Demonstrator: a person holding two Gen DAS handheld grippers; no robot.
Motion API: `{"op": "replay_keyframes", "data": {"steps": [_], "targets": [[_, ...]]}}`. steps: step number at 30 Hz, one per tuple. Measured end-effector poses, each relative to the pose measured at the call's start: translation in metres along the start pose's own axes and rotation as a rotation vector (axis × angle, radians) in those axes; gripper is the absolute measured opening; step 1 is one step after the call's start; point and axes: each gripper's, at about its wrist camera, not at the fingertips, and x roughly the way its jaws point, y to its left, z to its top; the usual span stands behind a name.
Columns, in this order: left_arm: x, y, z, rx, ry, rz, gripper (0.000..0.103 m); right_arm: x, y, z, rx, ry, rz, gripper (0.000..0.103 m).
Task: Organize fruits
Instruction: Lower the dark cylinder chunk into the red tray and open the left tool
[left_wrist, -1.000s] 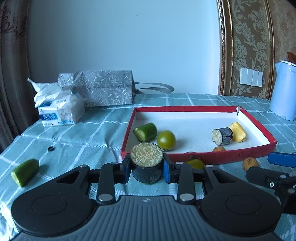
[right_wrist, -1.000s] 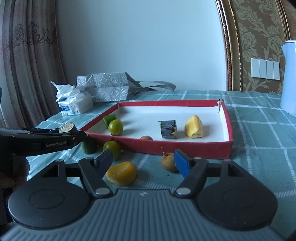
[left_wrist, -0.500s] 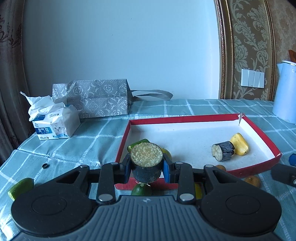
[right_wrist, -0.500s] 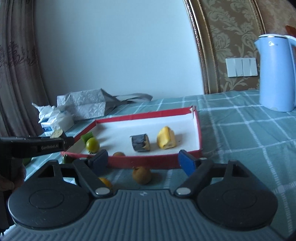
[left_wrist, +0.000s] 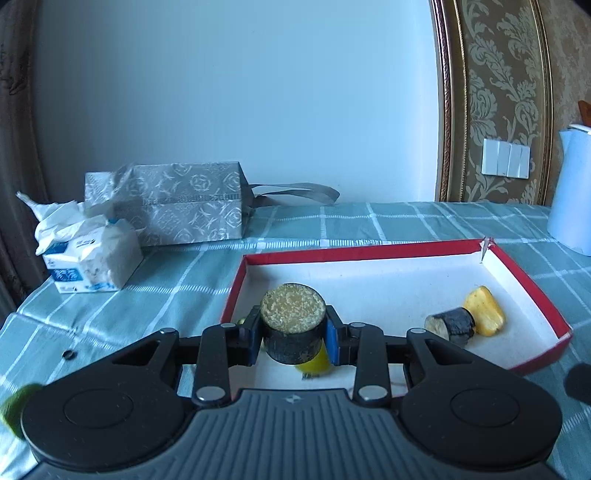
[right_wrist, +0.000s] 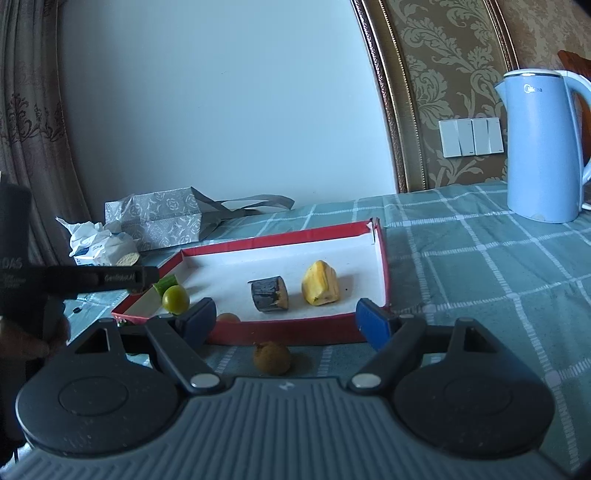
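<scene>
My left gripper (left_wrist: 293, 334) is shut on a dark-skinned cut piece with a pale seedy face (left_wrist: 293, 321), held above the near-left corner of the red-rimmed white tray (left_wrist: 369, 251). A round yellow-green fruit (left_wrist: 314, 363) lies just under it. In the tray lie another dark cut piece (left_wrist: 450, 325) and a yellow chunk (left_wrist: 485, 315). My right gripper (right_wrist: 284, 319) is open and empty in front of the tray (right_wrist: 384, 266), above a small brown fruit (right_wrist: 271, 357) on the cloth. The right wrist view also shows a green fruit (right_wrist: 176, 300) and a green piece (right_wrist: 166, 285) in the tray.
A grey patterned bag (left_wrist: 184, 203) and a tissue pack (left_wrist: 92, 262) stand at the back left. A blue kettle (right_wrist: 539, 147) stands at the back right. A green piece (left_wrist: 14, 406) lies on the cloth at the near left. A small black ring (left_wrist: 69, 355) lies on the cloth.
My left gripper has risen and moved forward with the dark piece, from in front of the tray to over its near-left corner. My right gripper has swung right and moved forward.
</scene>
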Motion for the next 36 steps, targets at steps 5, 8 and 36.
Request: {"op": "replay_keyframes", "data": {"steps": [5, 8, 36], "targets": [[0.026, 0.001, 0.008, -0.004, 0.066, -0.03, 0.033, 0.001, -0.009, 0.002, 0.026, -0.007, -0.03, 0.082], [0.037, 0.001, 0.005, 0.004, 0.073, -0.012, 0.033, 0.001, -0.015, 0.003, 0.049, -0.005, -0.037, 0.082], [-0.038, 0.042, -0.011, -0.138, -0.147, -0.08, 0.096, 0.005, -0.031, 0.004, 0.071, -0.006, -0.106, 0.091]]}}
